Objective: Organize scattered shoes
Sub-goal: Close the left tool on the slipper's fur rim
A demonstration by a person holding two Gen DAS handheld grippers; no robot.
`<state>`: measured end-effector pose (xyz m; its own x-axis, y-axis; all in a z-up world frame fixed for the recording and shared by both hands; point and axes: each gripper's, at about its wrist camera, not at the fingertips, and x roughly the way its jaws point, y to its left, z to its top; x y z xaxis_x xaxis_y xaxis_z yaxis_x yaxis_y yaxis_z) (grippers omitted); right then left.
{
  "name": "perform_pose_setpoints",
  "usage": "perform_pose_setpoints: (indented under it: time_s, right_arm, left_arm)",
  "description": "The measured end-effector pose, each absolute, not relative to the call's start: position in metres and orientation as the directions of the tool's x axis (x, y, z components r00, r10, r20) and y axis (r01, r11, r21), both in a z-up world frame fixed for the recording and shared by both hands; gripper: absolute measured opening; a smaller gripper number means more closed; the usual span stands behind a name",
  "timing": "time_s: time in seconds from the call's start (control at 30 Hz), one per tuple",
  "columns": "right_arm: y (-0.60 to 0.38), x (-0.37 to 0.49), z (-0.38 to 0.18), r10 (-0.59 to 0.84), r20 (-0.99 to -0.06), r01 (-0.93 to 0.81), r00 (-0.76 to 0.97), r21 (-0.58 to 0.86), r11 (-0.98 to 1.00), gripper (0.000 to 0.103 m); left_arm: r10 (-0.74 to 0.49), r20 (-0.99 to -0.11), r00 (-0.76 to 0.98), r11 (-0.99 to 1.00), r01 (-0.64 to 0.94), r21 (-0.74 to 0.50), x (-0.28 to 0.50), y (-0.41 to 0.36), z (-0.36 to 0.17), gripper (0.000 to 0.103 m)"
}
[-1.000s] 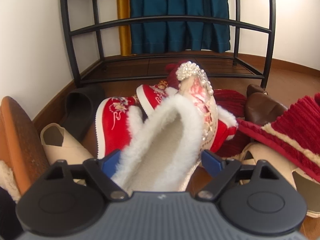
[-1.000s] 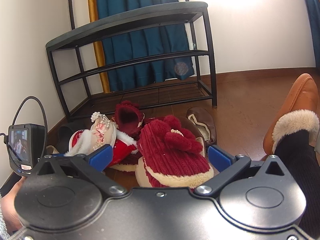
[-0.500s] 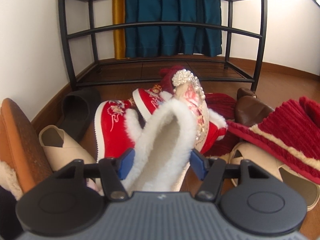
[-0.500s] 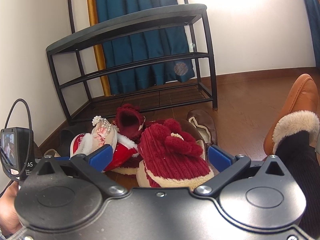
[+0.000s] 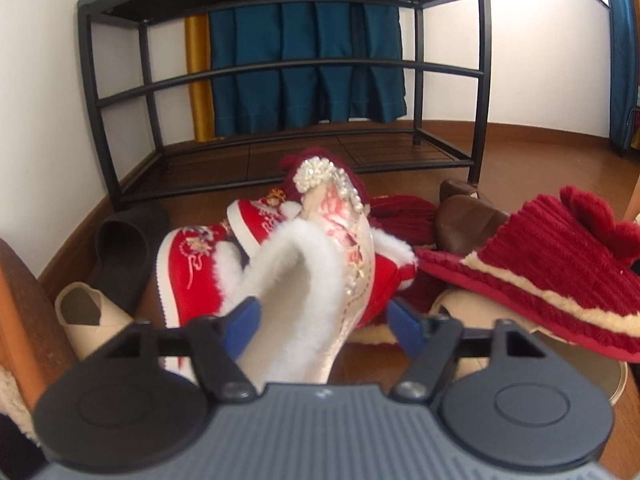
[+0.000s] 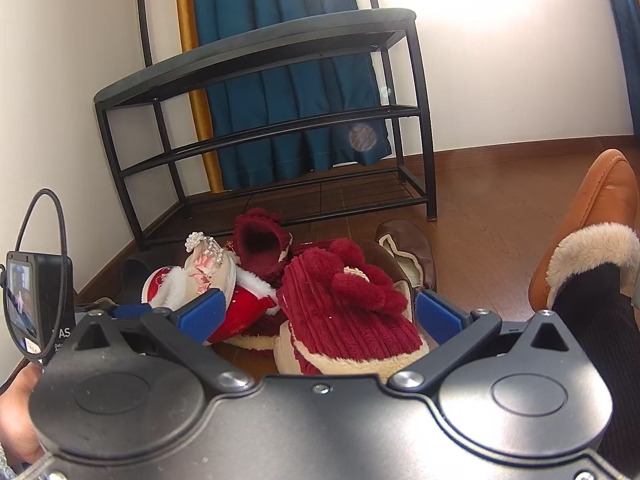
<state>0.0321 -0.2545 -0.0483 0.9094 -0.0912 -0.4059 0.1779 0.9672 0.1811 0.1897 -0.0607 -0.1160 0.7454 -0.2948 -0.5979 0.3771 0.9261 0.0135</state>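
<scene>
Black shoe rack (image 5: pixel 280 76) stands empty behind piled slippers (image 5: pixel 304 248).

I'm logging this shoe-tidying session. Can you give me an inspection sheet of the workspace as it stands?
Surface: wooden floor, shoes piled on it.
Job's things: pearl-trimmed slipper, red embroidered shoes, maroon corduroy slippers, brown shoes, black slipper.
Clutter: nothing seen.
Grippers: left gripper closing around the pearl-trimmed slipper; right gripper open, maroon slipper between its fingers.
Cables: black loop.
Surroundings: empty black rack, blue curtain.
</scene>
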Motion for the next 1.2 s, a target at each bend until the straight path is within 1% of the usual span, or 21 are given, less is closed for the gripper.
perform_pose_setpoints:
  time_s: [0.03,0.13,0.2,0.23,0.3,0.43,0.63,0.83,1.07,1.1,1.17,1.2]
  right_arm:
    - [-0.255,0.032,-0.048,-0.093,-0.406,0.180,0.909,0.181,0.967,0.103]
    - [-0.255,0.034,-0.049,-0.093,-0.408,0.180,0.908,0.180,0.967,0.103]
    - [-0.254,0.035,-0.049,-0.090,-0.409,0.176,0.908,0.177,0.968,0.103]
    - [-0.253,0.035,-0.049,-0.088,-0.409,0.174,0.908,0.177,0.969,0.103]
    - [-0.252,0.035,-0.049,-0.086,-0.409,0.172,0.908,0.177,0.969,0.103]
    - [-0.251,0.037,-0.048,-0.086,-0.408,0.170,0.909,0.172,0.970,0.103]
    - [-0.255,0.036,-0.042,-0.084,-0.404,0.162,0.911,0.162,0.973,0.103]
    - [-0.258,0.034,-0.036,-0.087,-0.394,0.159,0.915,0.154,0.975,0.103]
    - [-0.258,0.034,-0.029,-0.042,-0.403,0.117,0.914,0.165,0.979,0.103]
    - [-0.258,0.035,-0.027,-0.033,-0.403,0.107,0.915,0.163,0.981,0.103]
    - [-0.259,0.037,-0.023,-0.014,-0.403,0.088,0.915,0.166,0.982,0.103]
    - [-0.260,0.037,-0.021,-0.008,-0.402,0.084,0.915,0.172,0.981,0.103]
  left_arm:
    - [-0.285,-0.601,0.747,0.928,0.371,0.020,0.190,-0.061,-0.118,0.036]
    - [-0.266,-0.608,0.748,0.932,0.361,0.037,0.192,-0.061,-0.123,0.031]
    - [-0.270,-0.612,0.743,0.928,0.371,0.042,0.193,-0.062,-0.123,0.024]
    - [-0.274,-0.613,0.741,0.925,0.379,0.044,0.193,-0.063,-0.123,0.018]
    - [-0.276,-0.615,0.739,0.920,0.389,0.055,0.192,-0.065,-0.123,0.015]
    - [-0.271,-0.615,0.741,0.930,0.366,0.031,0.191,-0.064,-0.122,0.009]
    - [-0.273,-0.612,0.742,0.929,0.369,0.033,0.190,-0.064,-0.117,0.007]
    - [-0.270,-0.579,0.769,0.931,0.362,0.047,0.185,-0.057,-0.101,0.005]
    - [-0.273,-0.585,0.764,0.930,0.364,0.042,0.187,-0.054,-0.093,0.005]
    - [-0.271,-0.588,0.762,0.932,0.360,0.037,0.188,-0.053,-0.094,0.006]
    - [-0.273,-0.600,0.752,0.933,0.358,0.025,0.192,-0.052,-0.095,0.011]
    - [-0.272,-0.605,0.748,0.933,0.360,0.027,0.193,-0.052,-0.096,0.024]
